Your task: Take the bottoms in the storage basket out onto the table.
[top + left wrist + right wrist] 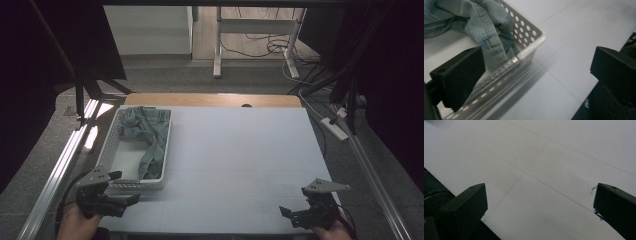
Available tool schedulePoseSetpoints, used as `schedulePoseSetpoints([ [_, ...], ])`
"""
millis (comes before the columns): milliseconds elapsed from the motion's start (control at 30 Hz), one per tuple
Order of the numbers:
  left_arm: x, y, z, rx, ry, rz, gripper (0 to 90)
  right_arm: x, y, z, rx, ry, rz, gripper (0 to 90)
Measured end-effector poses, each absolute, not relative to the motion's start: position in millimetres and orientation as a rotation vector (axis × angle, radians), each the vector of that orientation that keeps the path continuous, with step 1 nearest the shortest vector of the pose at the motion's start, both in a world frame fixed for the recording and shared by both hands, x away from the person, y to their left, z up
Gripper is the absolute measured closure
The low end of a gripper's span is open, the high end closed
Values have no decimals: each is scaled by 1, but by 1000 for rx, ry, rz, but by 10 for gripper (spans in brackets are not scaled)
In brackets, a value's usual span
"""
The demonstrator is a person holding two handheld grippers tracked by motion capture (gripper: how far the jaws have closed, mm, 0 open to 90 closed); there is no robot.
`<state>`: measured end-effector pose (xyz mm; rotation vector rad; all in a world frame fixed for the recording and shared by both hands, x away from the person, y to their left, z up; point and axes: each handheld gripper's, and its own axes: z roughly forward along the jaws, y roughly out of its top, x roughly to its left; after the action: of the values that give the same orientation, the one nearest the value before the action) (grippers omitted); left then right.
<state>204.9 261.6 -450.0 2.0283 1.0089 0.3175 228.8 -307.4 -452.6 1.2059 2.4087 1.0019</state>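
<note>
Grey desk frame (260,25), floor cables (260,49)

Jeans (145,132) in basket (111,140), table (240,160) left; left tool (117,187) just before basket

No readable text, labels, brands or numbers anywhere: none on the basket (111,145), the denim (145,131) or the table (240,150).

Lab: framed test table (240,150), black curtains (395,75), floor cables (260,47).
</note>
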Motion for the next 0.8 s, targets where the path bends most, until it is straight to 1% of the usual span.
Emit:
schedulePoseSetpoints([
  [200,216,263,-449,2010,1029,308,0,229,-307,-453,1208,2413,999,0],
  [600,246,259,-449,2042,1058,325,0,230,-306,-453,1204,2429,984,0],
  [800,261,257,-447,2041,1079,306,0,230,-306,-454,1203,2433,979,0],
])
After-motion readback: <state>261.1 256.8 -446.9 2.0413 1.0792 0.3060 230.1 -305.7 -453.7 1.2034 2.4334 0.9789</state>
